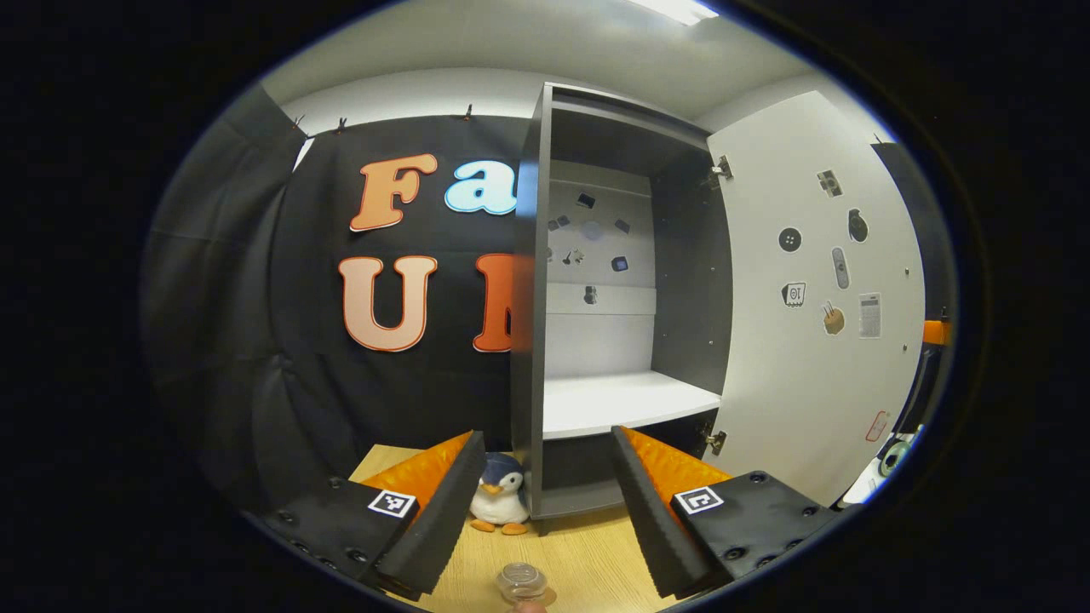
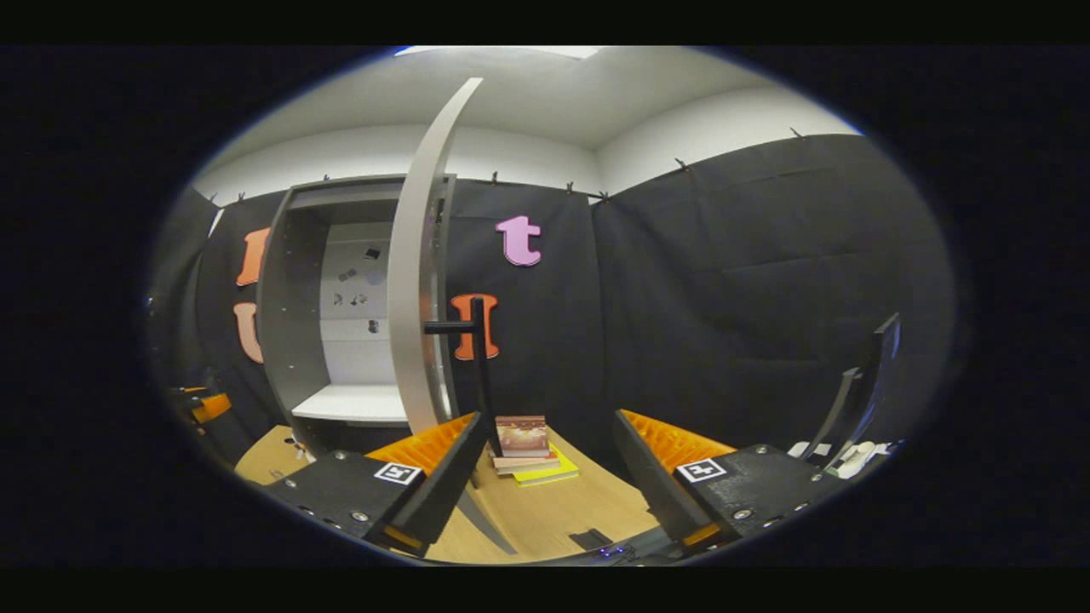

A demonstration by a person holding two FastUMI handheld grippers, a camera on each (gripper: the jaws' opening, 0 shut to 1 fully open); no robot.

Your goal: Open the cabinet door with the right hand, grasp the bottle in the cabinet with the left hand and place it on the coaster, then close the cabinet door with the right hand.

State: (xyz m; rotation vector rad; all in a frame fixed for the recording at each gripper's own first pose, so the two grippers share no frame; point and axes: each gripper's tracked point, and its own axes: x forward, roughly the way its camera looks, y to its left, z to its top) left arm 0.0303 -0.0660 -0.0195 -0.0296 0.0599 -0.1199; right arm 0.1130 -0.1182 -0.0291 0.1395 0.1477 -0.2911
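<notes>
In the left gripper view the grey cabinet (image 1: pixel 532 298) stands open, its white door (image 1: pixel 817 289) swung out to the right and its white shelf (image 1: pixel 622 400) bare. My left gripper (image 1: pixel 547 434) is open in front of the cabinet with nothing between its fingers. The clear bottle (image 1: pixel 521 581) stands on the wooden table below and behind the fingertips; what it rests on is hidden. In the right gripper view the door (image 2: pixel 417 281) appears edge-on, its black handle (image 2: pixel 479 375) just left of my open right gripper (image 2: pixel 549 417), not between the fingers.
A penguin plush (image 1: pixel 500 501) sits on the table (image 1: pixel 588 545) by the cabinet's front left corner. Beyond the right gripper lies a stack of books (image 2: pixel 524 443). A small dark object (image 2: pixel 588 538) lies near the table's front. A black stand (image 2: pixel 860 400) rises at far right.
</notes>
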